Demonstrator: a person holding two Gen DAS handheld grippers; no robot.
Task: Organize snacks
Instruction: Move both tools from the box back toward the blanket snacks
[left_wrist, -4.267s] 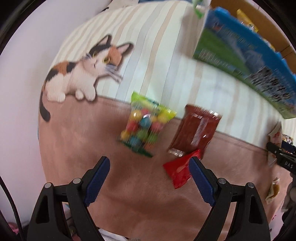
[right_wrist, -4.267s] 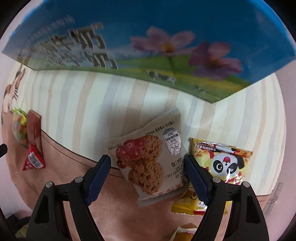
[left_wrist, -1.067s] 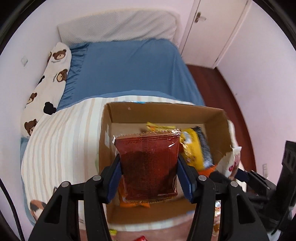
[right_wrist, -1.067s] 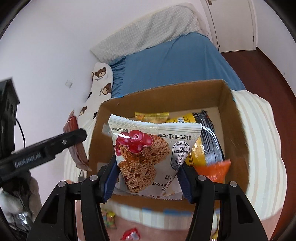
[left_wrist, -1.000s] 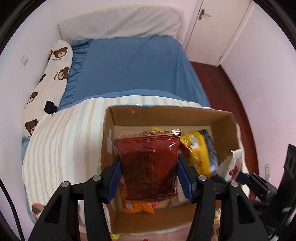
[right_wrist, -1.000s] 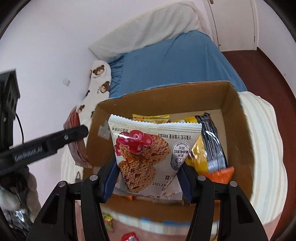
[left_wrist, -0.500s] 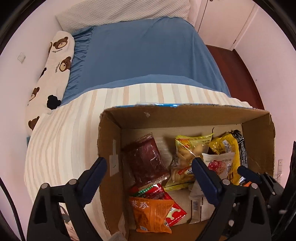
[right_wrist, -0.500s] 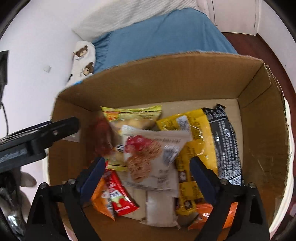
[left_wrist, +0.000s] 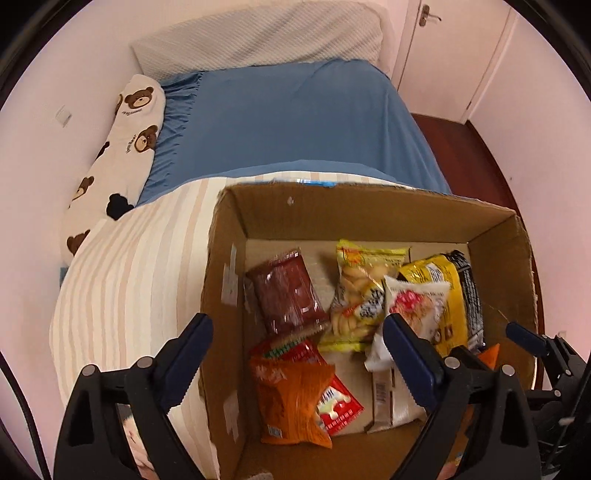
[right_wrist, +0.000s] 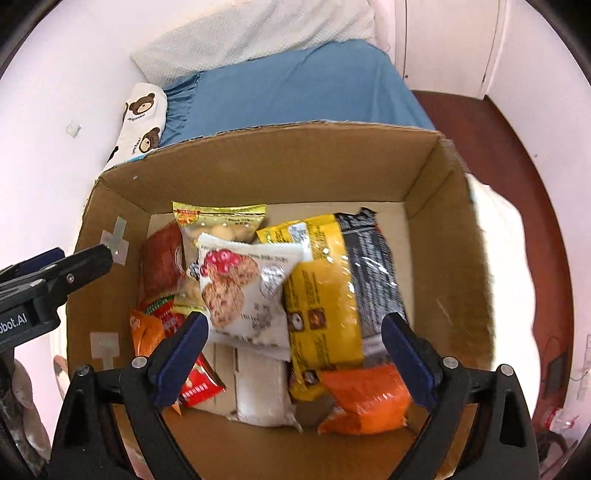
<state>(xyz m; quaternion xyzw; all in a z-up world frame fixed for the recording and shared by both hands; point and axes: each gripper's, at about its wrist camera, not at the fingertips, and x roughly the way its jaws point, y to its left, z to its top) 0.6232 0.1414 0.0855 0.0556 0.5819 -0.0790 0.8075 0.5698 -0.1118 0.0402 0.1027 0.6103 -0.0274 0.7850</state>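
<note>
Both grippers hang above an open brown cardboard box (left_wrist: 495, 229) that sits on a cream-and-beige striped blanket (left_wrist: 129, 280), with a bed in a blue fitted sheet (left_wrist: 288, 114) beyond the box's far wall. The left gripper (left_wrist: 295, 354) has its two blue-padded fingers spread wide with nothing between them; its left finger lies over the box's left wall and its right finger over the middle of the pile. Just ahead of that gap lies a dark red translucent flat snack packet (left_wrist: 286, 291), tilted, resting on the box floor near the left wall, its lower end touching a red-and-green packet beneath it. Nearer the left gripper, an orange crinkled chip bag (left_wrist: 291, 398) overlaps a small red sachet (left_wrist: 338, 406). To the right of the red packet stands a yellow-topped clear bag of pale biscuits (left_wrist: 358, 291). The right gripper (right_wrist: 295, 347) is likewise wide apart and empty, poised over the box's near half. Directly ahead of its gap lies a white pouch printed with oat cookies and red cranberries (right_wrist: 243, 291), face up, resting on top of the biscuit bag and leaning against a large yellow-and-black packet (right_wrist: 340, 288) on its right. Below that, just beside the right finger, is an orange wrapper (right_wrist: 365, 398), and a plain white packet (right_wrist: 258, 387) lies under the cookie pouch. A white bolster pillow printed with brown bears (left_wrist: 118, 147) runs along the wall, far off to the left of both grippers
</note>
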